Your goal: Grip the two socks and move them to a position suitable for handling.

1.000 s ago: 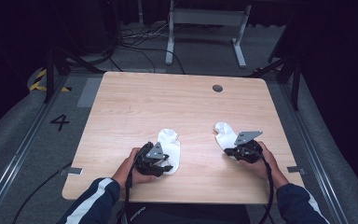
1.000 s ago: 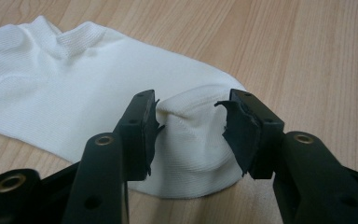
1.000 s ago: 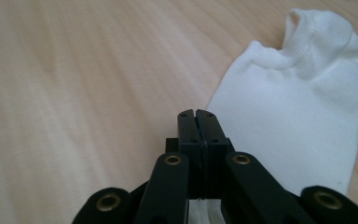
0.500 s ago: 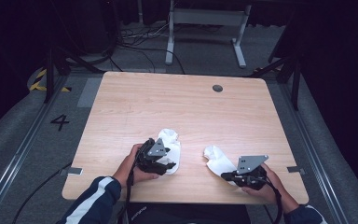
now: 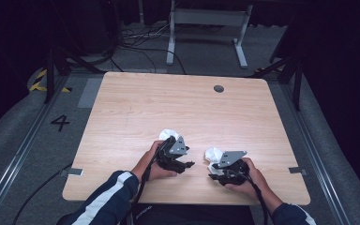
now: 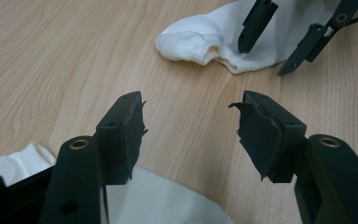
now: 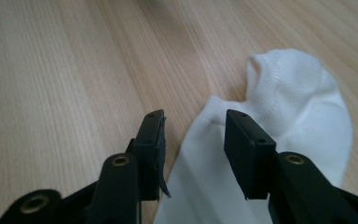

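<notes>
Right gripper, jaws just opening, straddles but no longer pinches the white ribbed cotton sock at the wooden table's near edge, left gripper open over the second white sock; release step, next likely re-grasp to pair them.

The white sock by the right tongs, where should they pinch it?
Probably the ribbed cuff edge of the white sock. It lies flat on the table, and the cuff makes a raised fold just ahead of the right tongs, which stand open over it. Come straight down from above, one pad on each side of that fold.
</notes>
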Motion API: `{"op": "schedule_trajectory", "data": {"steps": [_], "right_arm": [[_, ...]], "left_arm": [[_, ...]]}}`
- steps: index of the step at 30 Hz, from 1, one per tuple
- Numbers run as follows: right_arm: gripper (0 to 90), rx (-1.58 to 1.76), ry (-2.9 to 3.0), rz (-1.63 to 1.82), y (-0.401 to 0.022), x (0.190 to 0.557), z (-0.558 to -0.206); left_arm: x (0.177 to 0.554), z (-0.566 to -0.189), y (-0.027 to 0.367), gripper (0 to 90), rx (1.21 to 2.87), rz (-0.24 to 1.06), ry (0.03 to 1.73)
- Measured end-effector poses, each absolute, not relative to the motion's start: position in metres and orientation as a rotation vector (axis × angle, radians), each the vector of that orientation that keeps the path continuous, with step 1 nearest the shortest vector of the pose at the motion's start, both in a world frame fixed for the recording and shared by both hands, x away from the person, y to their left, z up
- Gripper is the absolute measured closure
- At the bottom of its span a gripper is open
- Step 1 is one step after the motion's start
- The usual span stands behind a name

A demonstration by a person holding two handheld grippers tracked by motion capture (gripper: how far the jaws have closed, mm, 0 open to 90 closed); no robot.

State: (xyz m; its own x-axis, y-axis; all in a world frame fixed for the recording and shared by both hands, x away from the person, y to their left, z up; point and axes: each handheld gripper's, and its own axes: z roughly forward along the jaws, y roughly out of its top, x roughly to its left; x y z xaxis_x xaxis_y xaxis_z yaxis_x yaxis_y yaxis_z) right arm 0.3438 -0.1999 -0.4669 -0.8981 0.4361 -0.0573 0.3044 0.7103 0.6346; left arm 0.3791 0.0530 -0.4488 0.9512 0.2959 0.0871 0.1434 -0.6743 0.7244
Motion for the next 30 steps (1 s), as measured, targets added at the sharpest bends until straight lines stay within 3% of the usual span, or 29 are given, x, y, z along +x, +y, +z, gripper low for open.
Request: {"op": "schedule_trajectory", "data": {"steps": [3, 5, 7, 24, 28, 30], "right_arm": [[74.4, 0.59, 2.712, 0.94, -0.192, 0.348, -0.466], [77.1, 0.582, 2.719, 0.943, -0.189, 0.348, -0.466], [86.1, 0.532, 2.738, 0.935, -0.184, 0.347, -0.465], [88.3, 0.281, 2.734, 1.177, -0.195, 0.306, -0.422], [88.2, 0.266, 2.731, 1.228, -0.196, 0.303, -0.417], [88.2, 0.275, 2.724, 1.257, -0.199, 0.304, -0.415]], "left_arm": [[0.378, -0.448, 0.056, 40.9, 2.314, 0.254, 0.318], [0.378, -0.448, 0.057, 40.9, 2.307, 0.26, 0.313], [0.377, -0.447, 0.058, 41.0, 2.315, 0.261, 0.3], [0.349, -0.458, 0.033, 30.4, 2.398, 0.192, 0.037], [0.349, -0.463, 0.032, 39.5, 2.404, 0.161, 0.041], [0.35, -0.463, 0.033, 49.5, 2.408, 0.166, 0.011]]}}
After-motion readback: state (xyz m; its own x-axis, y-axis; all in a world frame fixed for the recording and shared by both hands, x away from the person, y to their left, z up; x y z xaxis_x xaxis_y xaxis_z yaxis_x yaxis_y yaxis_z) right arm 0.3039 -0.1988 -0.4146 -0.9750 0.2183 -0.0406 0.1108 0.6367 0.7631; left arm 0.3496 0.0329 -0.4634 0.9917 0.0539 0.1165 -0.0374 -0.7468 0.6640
